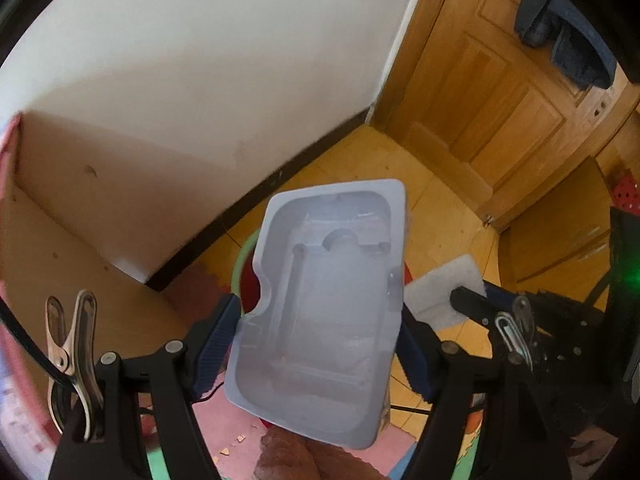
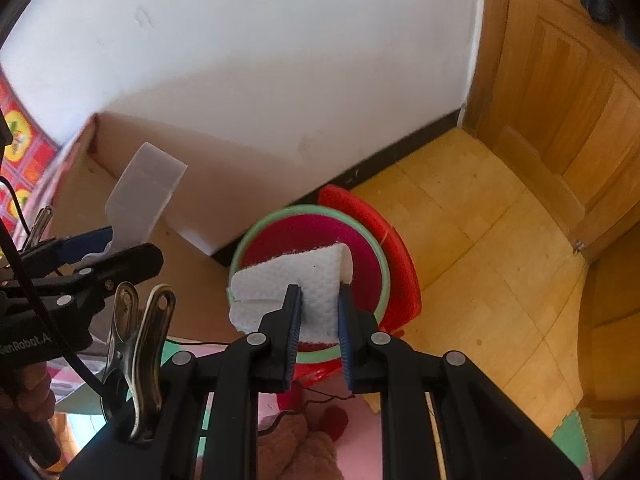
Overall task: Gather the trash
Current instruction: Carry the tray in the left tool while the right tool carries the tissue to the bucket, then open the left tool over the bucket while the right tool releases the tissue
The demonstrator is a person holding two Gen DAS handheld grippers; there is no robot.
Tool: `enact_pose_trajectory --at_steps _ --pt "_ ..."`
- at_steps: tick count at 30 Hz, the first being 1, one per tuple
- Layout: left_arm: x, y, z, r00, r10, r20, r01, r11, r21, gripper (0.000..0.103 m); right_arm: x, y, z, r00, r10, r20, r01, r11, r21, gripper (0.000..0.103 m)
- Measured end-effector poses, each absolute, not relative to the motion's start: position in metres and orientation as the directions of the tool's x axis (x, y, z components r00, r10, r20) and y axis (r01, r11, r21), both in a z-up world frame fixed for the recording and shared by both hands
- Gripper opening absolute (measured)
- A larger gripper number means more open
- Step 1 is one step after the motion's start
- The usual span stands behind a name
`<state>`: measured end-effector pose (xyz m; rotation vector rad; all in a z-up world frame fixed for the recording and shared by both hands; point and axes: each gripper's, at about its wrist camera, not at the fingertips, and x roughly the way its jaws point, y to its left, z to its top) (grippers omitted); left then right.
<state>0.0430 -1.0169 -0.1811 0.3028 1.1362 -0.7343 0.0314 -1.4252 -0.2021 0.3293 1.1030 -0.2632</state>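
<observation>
My left gripper is shut on a pale grey moulded plastic packaging tray, held up above the floor; the tray also shows in the right wrist view at the left. My right gripper is shut on a white foam sheet, held just above a round bin with a green rim and red inside. The foam also shows in the left wrist view, to the right of the tray. The bin's green rim peeks out behind the tray there.
A red perforated basket stands behind the bin by the black skirting. An open cardboard box is at the left against the white wall. A wooden door is at the right. Coloured foam mats and a brown cloth lie below.
</observation>
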Motion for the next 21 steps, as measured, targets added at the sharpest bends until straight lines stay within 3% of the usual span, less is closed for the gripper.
enact_pose_trajectory --at_steps 14,21 --pt "0.063 -1.056 -0.298 0.143 -0.302 -0.943 0.668 0.732 -0.133 0.077 0.05 -1.45 -0.298 0.351 -0.054 -0.935 0.384 0.919 0.091 0.018" --pt "0.074 -1.058 -0.33 0.112 -0.287 -0.951 0.654 0.742 -0.146 0.077 0.055 -1.452 -0.327 0.331 -0.05 -0.942 0.378 0.922 0.084 0.018"
